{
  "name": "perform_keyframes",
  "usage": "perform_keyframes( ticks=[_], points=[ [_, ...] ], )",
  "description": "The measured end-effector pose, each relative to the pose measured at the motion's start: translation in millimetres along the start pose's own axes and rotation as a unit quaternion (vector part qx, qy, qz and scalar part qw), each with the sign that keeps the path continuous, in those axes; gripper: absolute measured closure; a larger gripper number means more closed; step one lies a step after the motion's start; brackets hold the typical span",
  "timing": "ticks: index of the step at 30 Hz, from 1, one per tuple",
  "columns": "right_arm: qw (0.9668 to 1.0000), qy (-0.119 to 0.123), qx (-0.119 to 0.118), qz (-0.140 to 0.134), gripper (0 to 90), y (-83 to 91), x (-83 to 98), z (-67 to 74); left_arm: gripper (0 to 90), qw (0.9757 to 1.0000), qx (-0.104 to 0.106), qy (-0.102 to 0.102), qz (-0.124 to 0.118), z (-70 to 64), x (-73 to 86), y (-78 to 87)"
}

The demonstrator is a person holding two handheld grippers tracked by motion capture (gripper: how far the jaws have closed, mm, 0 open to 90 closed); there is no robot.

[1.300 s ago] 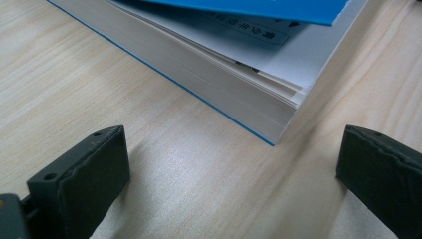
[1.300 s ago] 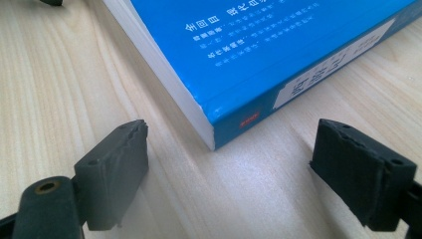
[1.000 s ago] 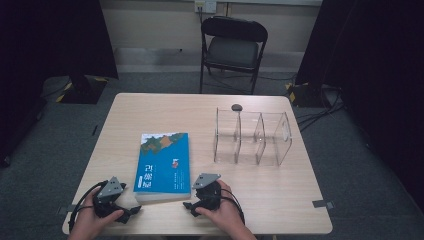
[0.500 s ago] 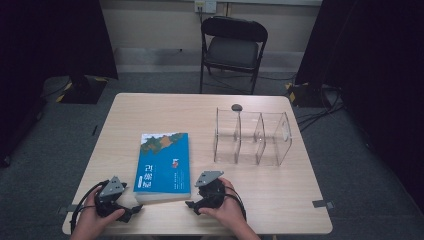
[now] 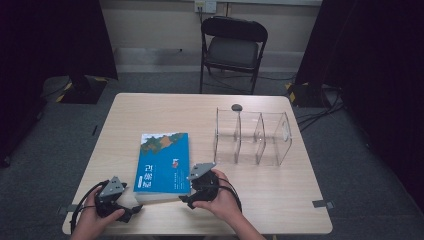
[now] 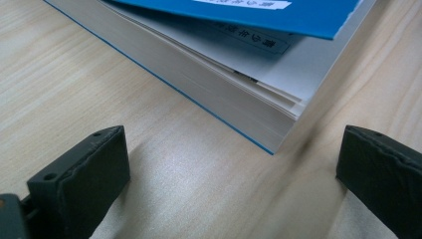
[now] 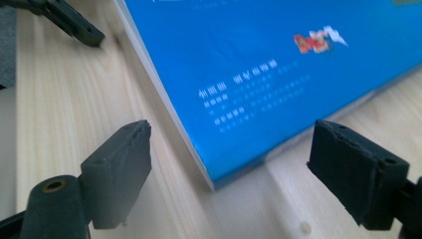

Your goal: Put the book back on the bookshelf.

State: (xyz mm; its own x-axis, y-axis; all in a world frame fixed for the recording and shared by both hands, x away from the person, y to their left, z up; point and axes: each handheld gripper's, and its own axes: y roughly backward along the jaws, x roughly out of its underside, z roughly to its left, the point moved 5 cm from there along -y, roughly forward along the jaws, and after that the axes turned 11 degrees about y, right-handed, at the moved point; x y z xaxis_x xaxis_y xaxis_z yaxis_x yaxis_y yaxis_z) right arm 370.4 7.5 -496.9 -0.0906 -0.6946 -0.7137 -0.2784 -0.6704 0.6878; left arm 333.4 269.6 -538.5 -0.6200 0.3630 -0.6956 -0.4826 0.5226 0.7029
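Hands low at book [image 5: 164, 161] corners (near edge), grippers gaping

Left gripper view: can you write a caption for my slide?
Open left gripper faces the near corner of a thick blue book lying on the wooden table.

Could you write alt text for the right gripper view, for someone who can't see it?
A blue book lies flat on a pale wooden table, one corner pointing toward the camera. The right gripper has its two black jaws wide open on either side of that corner, not touching it.
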Motion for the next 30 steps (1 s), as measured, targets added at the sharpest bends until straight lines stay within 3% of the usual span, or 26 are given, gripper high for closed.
perform_keyframes(
  ticks=[2,3,4,10,11,17,22,30],
  points=[
    [1.0000,0.007,-0.006,0.000,16.1,-1.0,-8.3,-2.0,0.0,0.9999,-0.002,-0.015,0.002,1.7,-1.9,-0.6],
    [0.9999,0.009,-0.007,-0.001,16.1,-2.0,-10.7,-2.9,0.0,0.9999,0.000,-0.016,0.005,1.3,-2.0,-1.1],
    [0.9999,0.007,-0.007,-0.002,16.1,-3.3,-12.7,-3.1,0.0,1.0000,0.005,-0.004,0.000,-0.7,-2.2,-2.4],
    [0.9998,0.002,-0.018,-0.005,16.3,-13.2,-19.1,-0.8,0.0,0.9999,0.004,-0.014,0.007,-0.1,-3.0,-2.4],
    [0.9997,0.015,-0.019,-0.003,16.4,-16.9,-23.8,1.2,0.0,0.9999,0.004,-0.014,0.007,0.1,-3.0,-2.4],
    [0.9989,0.038,-0.026,0.001,16.6,-33.7,-35.9,8.4,0.0,0.9999,0.004,-0.014,0.008,0.0,-3.0,-2.4],
    [0.9985,0.041,-0.037,0.000,17.6,-48.4,-43.4,13.8,0.0,0.9999,0.004,-0.014,0.008,0.0,-3.0,-2.3],
    [0.9973,0.071,-0.020,0.002,14.8,-62.5,-48.5,18.6,0.0,0.9998,0.005,-0.014,0.009,-0.1,-2.9,-2.3]
  ],
)
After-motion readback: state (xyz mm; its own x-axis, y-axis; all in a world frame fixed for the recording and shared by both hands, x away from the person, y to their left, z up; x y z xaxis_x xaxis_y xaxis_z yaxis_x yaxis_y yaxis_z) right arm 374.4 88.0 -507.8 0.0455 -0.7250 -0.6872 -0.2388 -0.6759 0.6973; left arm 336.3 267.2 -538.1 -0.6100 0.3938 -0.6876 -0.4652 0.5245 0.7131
